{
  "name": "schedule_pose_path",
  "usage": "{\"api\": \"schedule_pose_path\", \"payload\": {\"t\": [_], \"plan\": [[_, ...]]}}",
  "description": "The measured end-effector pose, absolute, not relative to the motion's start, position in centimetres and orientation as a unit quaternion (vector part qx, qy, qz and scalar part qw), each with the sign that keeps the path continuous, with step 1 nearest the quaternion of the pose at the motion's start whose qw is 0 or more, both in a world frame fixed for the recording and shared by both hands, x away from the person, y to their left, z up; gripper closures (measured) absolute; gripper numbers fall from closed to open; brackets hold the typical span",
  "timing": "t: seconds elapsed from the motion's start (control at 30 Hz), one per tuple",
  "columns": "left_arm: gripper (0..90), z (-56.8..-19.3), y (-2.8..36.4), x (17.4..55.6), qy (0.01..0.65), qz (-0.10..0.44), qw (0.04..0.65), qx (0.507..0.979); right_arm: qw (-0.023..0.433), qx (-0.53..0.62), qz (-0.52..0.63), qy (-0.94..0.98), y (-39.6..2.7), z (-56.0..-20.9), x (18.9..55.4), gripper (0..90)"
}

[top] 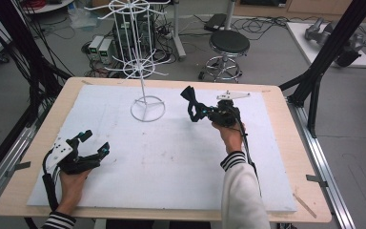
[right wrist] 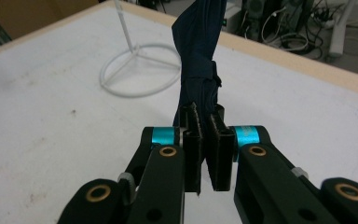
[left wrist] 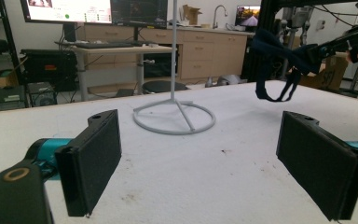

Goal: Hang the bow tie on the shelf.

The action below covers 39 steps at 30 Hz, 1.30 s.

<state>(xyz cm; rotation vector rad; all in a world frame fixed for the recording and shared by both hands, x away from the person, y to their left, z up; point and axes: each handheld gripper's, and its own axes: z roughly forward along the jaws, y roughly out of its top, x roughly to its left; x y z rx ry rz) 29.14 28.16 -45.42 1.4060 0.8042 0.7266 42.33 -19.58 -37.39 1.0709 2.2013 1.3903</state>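
The right tool (top: 201, 113) pinches a dark navy fabric strap (right wrist: 199, 56), lifted above the white foam-covered surface (top: 171, 162) beside the white wire rack stand (top: 147, 109). The left tool (top: 94, 143) rests low at the surface's near-left, jaws spread wide, holding nothing.

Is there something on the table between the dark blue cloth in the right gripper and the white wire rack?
Nothing visible does. The right gripper holds the dark blue cloth in the air, and only bare white table lies between it and the rack. The left gripper is open, far to the side.
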Motion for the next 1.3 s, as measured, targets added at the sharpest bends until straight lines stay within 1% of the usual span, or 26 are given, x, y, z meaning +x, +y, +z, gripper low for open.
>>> {"api": "schedule_pose_path", "payload": {"t": [0.5, 0.63, 0.87, 1.2, 1.3], "plan": [[14.3, -45.4, 28.1, 29.1, 0.351, 0.316, 0.632, 0.614, 0.19, 0.368, 0.539, 0.734, -18.7, -34.7, 41.3, 86.1], [14.3, -45.4, 28.1, 29.1, 0.351, 0.317, 0.632, 0.614, 0.201, 0.359, 0.549, 0.728, -17.7, -33.5, 41.2, 86.0], [14.3, -45.4, 28.1, 29.1, 0.35, 0.316, 0.632, 0.614, 0.215, 0.367, 0.562, 0.71, -16.8, -32.6, 41.1, 86.0], [14.3, -45.4, 28.2, 29.1, 0.351, 0.317, 0.632, 0.614, 0.226, 0.361, 0.578, 0.696, -15.9, -31.3, 41.0, 86.0], [14.3, -45.4, 28.2, 29.1, 0.351, 0.317, 0.632, 0.614, 0.223, 0.355, 0.583, 0.696, -15.5, -30.9, 40.9, 86.0]]}}
